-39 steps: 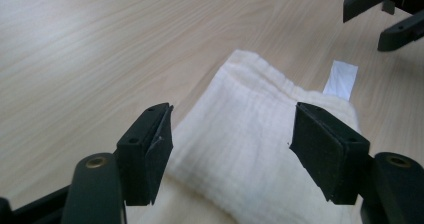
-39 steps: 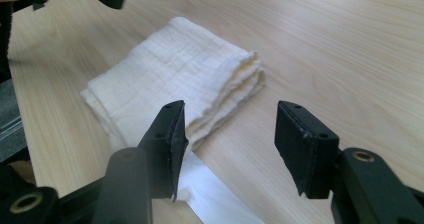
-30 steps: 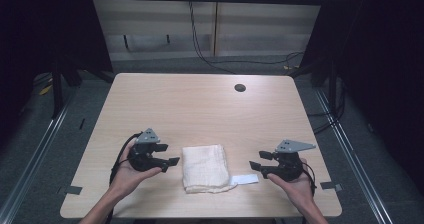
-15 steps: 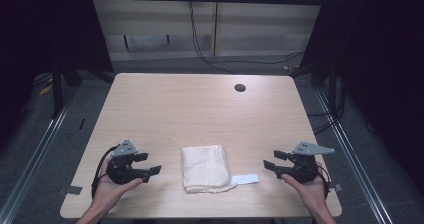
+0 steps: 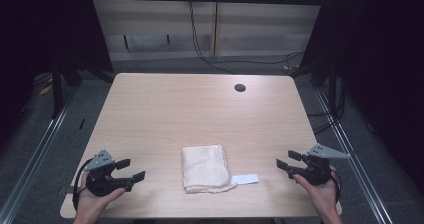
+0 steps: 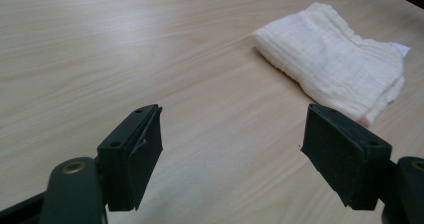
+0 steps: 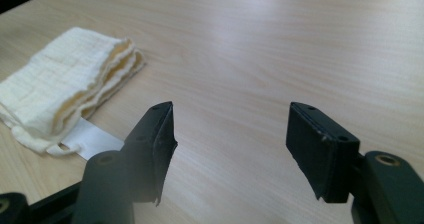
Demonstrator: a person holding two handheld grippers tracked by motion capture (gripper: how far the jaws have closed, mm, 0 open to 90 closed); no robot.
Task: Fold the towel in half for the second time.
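Two grippers rest low at the near corners of the wooden table (image 5: 200, 109), the left gripper (image 5: 131, 170) and right gripper (image 5: 284, 164) both gaping wide, gripping nothing. Between them (well apart from each) lies a folded cream cloth (image 5: 205, 166), its white tag (image 5: 246, 179) poking out.

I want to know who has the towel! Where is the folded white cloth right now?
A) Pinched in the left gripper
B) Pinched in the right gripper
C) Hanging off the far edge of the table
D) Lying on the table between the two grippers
D: the folded white cloth lies flat on the table, with the left gripper and right gripper open and apart from it on either side.
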